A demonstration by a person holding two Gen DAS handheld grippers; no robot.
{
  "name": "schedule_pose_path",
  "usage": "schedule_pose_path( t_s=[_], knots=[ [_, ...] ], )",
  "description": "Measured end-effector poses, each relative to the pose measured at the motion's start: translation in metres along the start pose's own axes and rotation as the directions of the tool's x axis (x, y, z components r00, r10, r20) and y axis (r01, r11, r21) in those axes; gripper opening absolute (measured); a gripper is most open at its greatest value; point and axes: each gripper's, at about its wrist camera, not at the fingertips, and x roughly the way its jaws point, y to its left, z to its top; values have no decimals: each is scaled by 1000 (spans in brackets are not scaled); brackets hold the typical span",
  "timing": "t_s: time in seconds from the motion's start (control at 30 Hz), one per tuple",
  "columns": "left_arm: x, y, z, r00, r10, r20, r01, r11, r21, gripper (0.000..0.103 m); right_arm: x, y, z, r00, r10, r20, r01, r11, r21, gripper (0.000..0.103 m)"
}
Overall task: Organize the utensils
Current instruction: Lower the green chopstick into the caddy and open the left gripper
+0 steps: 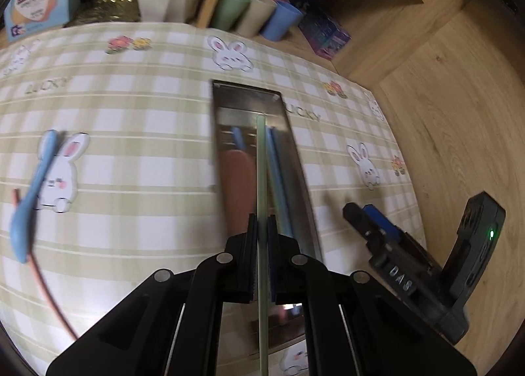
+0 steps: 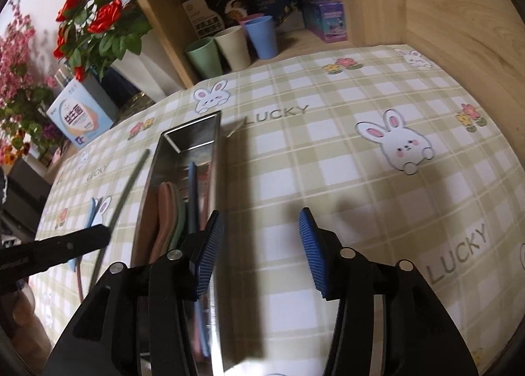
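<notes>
Green chopstick (image 1: 261,159): pinched in left gripper (image 1: 261,238), jaws closed tight on its near part. Stick runs near-to-far, straight out ahead of the jaws, its far tip over the steel tray (image 1: 249,97).

Tray is long and narrow, also near-to-far, so the stick's axis roughly matches the tray's. Inside already: blue sticks (image 1: 274,159) along the right wall and pinkish and green spoon-like pieces, seen from the right wrist (image 2: 167,212). In that view the green stick looks to hang left of the tray (image 2: 131,179), not yet in it; exact height over the rim I cannot tell.

Judgement: coming move turns on keeping the stick parallel to the tray and bringing it down inside the walls. Left hand is the one for it.

Right gripper (image 2: 261,251): jaws about half open, nothing between them, over bare worktop (image 2: 361,212) just right of the tray.

Left on the worktop, far left: blue spoon (image 1: 32,198) with a reddish stick (image 1: 49,294) lying under it.
</notes>
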Motion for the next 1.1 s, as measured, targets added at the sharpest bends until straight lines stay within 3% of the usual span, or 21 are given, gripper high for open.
schedule_pose_path(
  t_s=[0.43, 0.8, 1.1],
  knots=[
    [54, -26, 17, 995, 91, -42, -90, 996, 13, 6, -10, -31, -8, 1000, 12, -26, -11, 998, 63, 82],
    [70, -26, 14, 988, 133, -82, -131, 991, 33, 6, -17, -36, -13, 1000, 4, -27, -2, 996, 90, 82],
    [38, -23, 11, 998, 36, -58, -32, 998, 59, 9, -28, -24, -16, 1000, -5, -22, 7, 996, 85, 82]
  ],
)
